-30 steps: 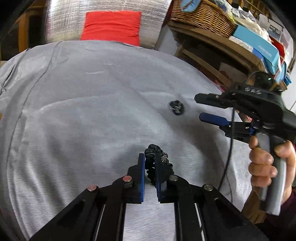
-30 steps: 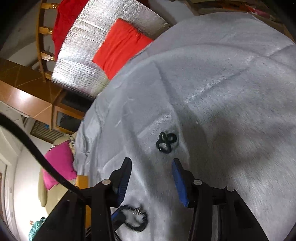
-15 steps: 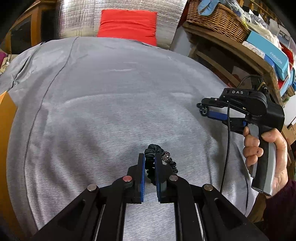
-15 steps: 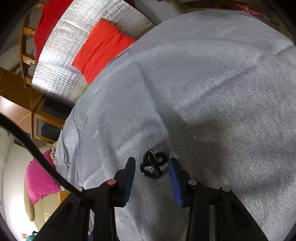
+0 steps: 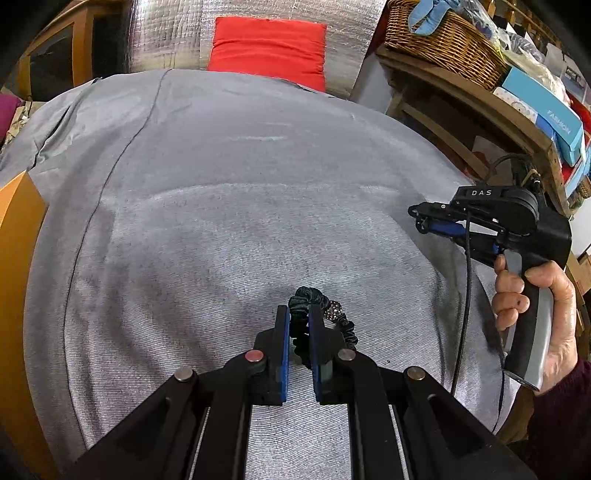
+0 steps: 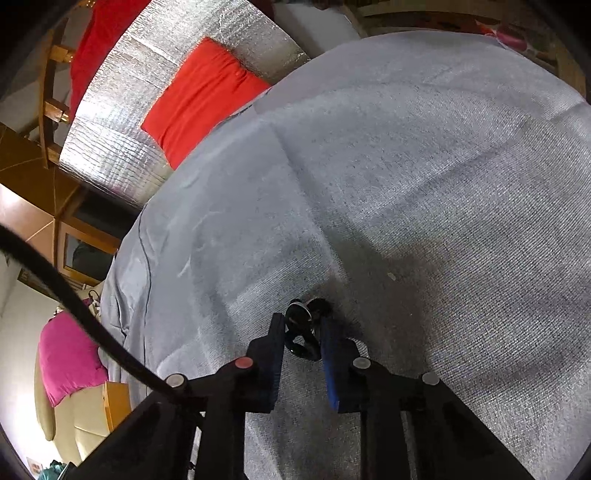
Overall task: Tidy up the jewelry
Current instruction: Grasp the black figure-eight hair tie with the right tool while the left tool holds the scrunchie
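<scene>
Left gripper [image 5: 297, 317] pinching a black ruffled scrunchie [image 5: 320, 316], blue pads [image 5: 283, 339] drawn close with a band of the fabric caught between them. Rest of the loop bulging past the fingertips and curling off to the right side, a small sparkly bead cluster [image 5: 334, 308] sitting just beyond the right pad. Whether lifted clear of the grey tablecloth [image 5: 207, 206] or brushing it: cannot tell.

Right gripper [image 6: 303, 325] clamped on a small black ornament [image 6: 303, 325] of glossy loops, one loop poking out above the fingertips, another lower down in the gap between the blue pads [image 6: 330, 354]. Pads held apart only by the piece itself. Ornament close over the cloth, its shadow just beneath; contact with the cloth unclear.

From the left wrist view, right gripper [image 5: 419, 218] off at the right edge of the table, well apart from the scrunchie, handle wrapped by the person's right hand [image 5: 532, 317].

Beyond the table: red cushion [image 5: 267, 48] against a silver quilted backing [image 5: 173, 29], wicker basket [image 5: 443, 40] on a wooden shelf.
</scene>
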Available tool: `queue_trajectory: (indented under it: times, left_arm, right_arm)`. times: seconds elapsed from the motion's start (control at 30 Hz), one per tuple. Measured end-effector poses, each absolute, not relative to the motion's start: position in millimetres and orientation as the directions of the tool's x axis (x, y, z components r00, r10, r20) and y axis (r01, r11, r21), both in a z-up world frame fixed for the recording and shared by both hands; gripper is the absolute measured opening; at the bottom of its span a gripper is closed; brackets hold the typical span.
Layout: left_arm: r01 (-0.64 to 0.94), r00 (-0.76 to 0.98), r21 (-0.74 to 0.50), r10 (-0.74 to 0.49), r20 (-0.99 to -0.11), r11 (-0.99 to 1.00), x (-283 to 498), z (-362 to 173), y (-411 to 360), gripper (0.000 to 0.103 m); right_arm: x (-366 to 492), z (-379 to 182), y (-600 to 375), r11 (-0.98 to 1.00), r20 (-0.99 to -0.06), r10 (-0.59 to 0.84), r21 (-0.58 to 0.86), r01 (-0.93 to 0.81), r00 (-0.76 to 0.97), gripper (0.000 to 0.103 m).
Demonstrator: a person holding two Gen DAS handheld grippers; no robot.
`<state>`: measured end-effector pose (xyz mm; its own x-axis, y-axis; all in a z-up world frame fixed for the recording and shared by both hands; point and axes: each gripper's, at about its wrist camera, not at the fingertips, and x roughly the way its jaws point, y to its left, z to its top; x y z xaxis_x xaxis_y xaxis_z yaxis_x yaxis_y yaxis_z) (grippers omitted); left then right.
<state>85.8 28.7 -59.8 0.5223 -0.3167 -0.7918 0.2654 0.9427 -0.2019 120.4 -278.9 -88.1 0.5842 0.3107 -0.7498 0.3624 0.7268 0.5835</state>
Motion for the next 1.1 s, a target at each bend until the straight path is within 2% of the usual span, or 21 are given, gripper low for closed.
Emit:
queue_trajectory:
  times: [0.3, 0.4, 0.67, 1.1]
  left_arm:
    - [0.266, 0.533, -0.16, -0.283, -0.797, 0.951, 84, -61, 21, 0.01]
    - [0.266, 0.538, -0.141, -0.268, -0.799, 0.954, 83, -61, 17, 0.01]
    - [0.267, 0.545, -0.089, -0.226, -0.807, 0.96, 85, -64, 11, 0.01]
    - [0.254, 0.538, -0.087, -0.215, -0.815, 0.963, 82, -65, 15, 0.01]
  right_arm:
    - [113, -87, -284, 0.732, -0.754, 0.315, 0.58, 0.358, 0.577, 0.02]
    - [110, -84, -286, 0.737, -0.753, 0.314, 0.577, 0.351, 0.579, 0.015]
    - [108, -88, -289, 0.73, -0.756, 0.322, 0.581, 0.359, 0.57, 0.015]
    - [115, -93, -282, 0.711, -0.758, 0.321, 0.588, 0.384, 0.568, 0.021]
